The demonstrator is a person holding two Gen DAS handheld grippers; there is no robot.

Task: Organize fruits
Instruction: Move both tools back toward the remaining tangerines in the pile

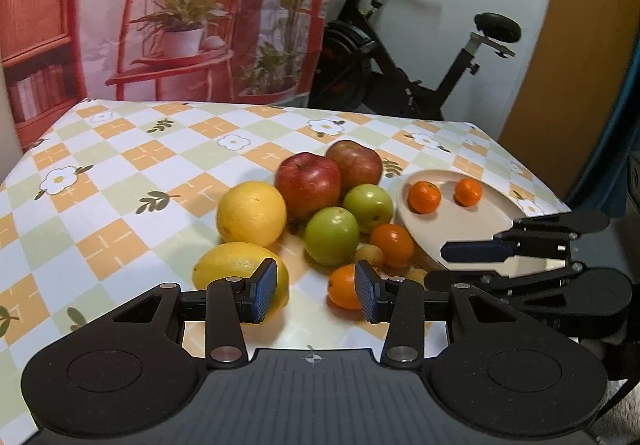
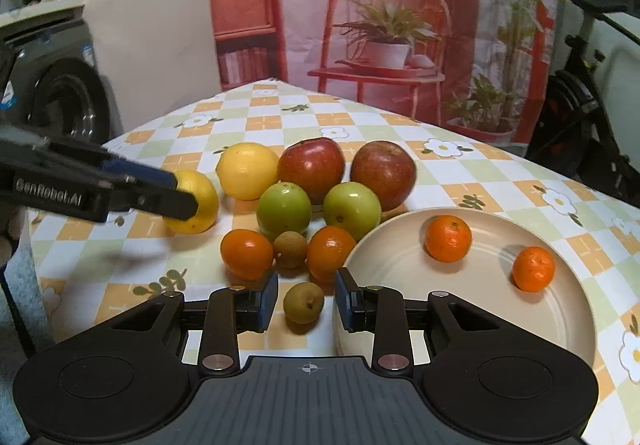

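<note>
Right wrist view puts a small brown fruit dead ahead of your right claw, lying on the tabletop in the gap between the two pads. The jaws stand narrow, but neither pad touches the fruit yet, so nothing is held. The plate sits just to the right of that claw, touching nothing but its two small oranges, so the carry, as I judge it, would be a short one to the right. The fruit is nearly round, so no long axis matters; squaring the pads on its sides is what the next move turns on.

Your left claw is narrow too and empty, hovering near the front of the pile with a lemon behind its left pad and an orange behind its right. It is farther from the brown fruit, so the right hand is the nearer one.

The rest of the fruit, apples, green fruits and oranges, lies clustered beside the plate.

On the side of the left claw, in the right wrist view, you can read "GenRobot.AI".
</note>
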